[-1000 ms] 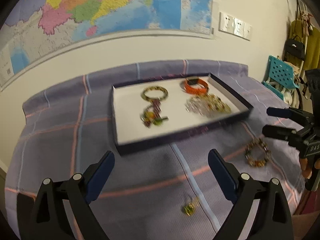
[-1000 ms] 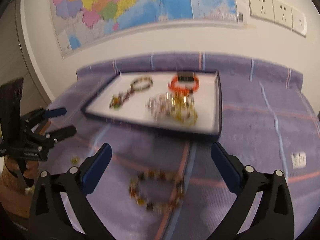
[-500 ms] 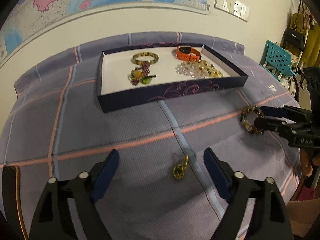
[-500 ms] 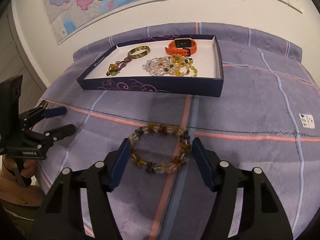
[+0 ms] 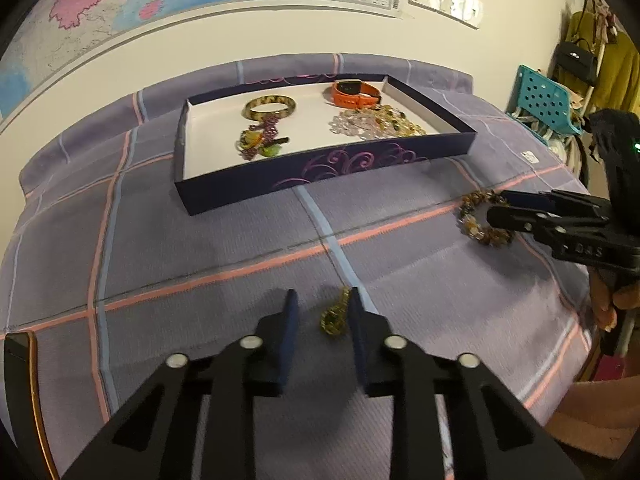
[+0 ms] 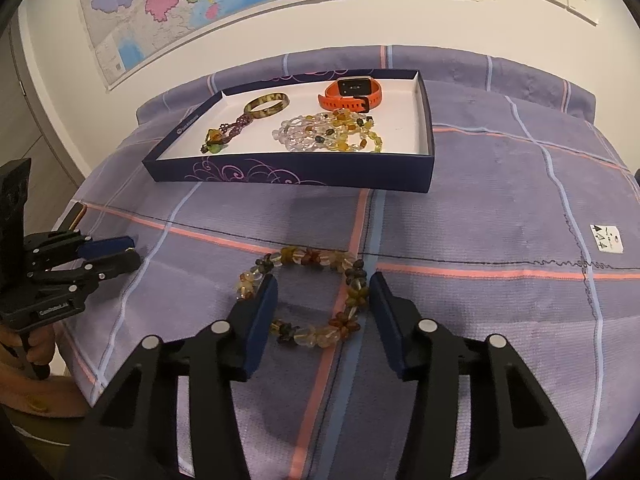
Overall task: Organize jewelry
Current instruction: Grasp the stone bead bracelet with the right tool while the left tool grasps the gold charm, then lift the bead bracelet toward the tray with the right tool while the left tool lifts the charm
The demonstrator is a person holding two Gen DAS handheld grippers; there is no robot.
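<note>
The left gripper point(image 5: 320, 316), jaws narrowed but not closed, straddles the small gold-green pendant point(image 5: 335, 316) on the purple plaid cloth point(image 5: 200, 248); its long axis points toward 12 o'clock. The right gripper point(image 6: 322, 302), half-open, brackets the amber beaded bracelet point(image 6: 308, 296). The navy tray point(image 5: 320, 168) lies at 12 o'clock.

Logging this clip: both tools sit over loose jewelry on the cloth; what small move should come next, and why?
Probably close both. The left tool brackets the small gold-green charm; the right tool straddles the near arc of the amber beaded bracelet. Both are open, and neither piece is in the navy tray.
</note>
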